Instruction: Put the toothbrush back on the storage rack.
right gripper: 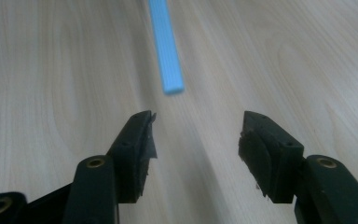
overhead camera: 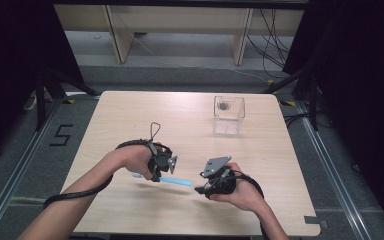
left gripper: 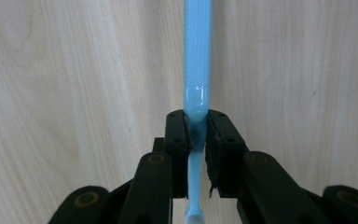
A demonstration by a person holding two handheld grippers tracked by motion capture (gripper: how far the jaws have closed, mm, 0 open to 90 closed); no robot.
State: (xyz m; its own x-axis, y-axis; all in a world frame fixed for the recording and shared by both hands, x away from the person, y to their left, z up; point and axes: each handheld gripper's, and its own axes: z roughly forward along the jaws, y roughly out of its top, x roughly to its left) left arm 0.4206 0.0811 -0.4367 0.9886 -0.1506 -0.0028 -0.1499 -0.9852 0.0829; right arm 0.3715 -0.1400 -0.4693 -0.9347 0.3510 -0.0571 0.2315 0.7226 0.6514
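Blue toothbrush (left gripper: pixel 196 70) — between left fingers (left gripper: pixel 177 140)

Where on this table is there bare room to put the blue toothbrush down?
Free: the left half of the table, the middle strip between the clear box and the hands, and the front edge. Crowded: front centre, where the left gripper clamps the blue toothbrush and the right gripper faces its tip, open.
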